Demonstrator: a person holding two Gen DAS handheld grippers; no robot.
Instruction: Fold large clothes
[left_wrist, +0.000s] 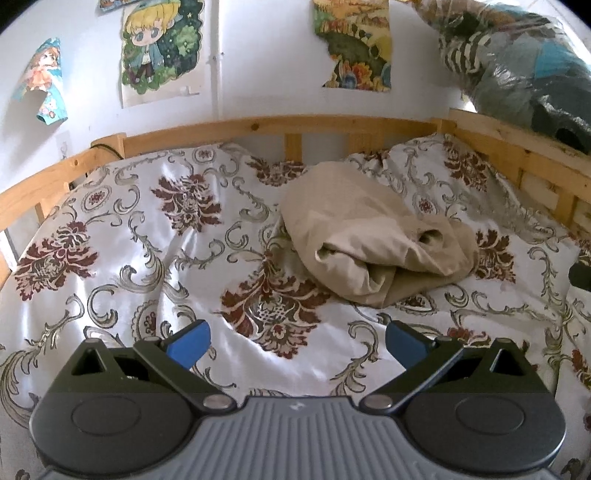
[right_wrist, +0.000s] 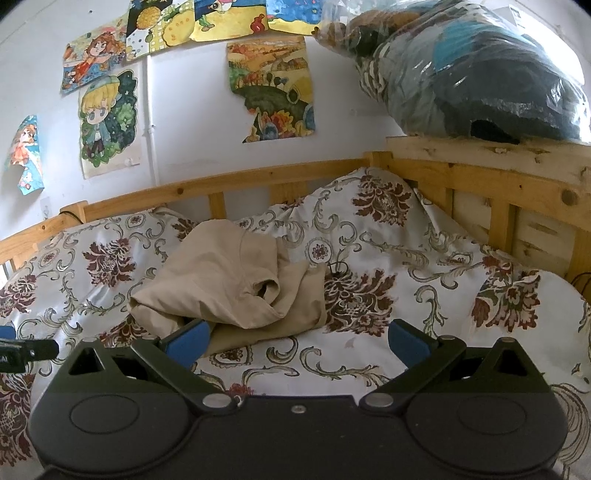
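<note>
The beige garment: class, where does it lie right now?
The beige garment lies crumpled on the floral bedspread, right of centre in the left wrist view, near the wooden bed rail, ahead of both open tools.

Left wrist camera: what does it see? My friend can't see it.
A crumpled beige garment lies on a flowery bedspread, ahead of the open left gripper with blue jaws. Behind are a wooden rail and cartoon posters.

Black grippers (left_wrist: 297, 345) (right_wrist: 297, 341), blue-tipped jaws, silver pivot screws.

wooden bed (left_wrist: 258, 127), floral bedspread (left_wrist: 147, 236), beige garment (left_wrist: 369, 236) (crumpled)
</note>
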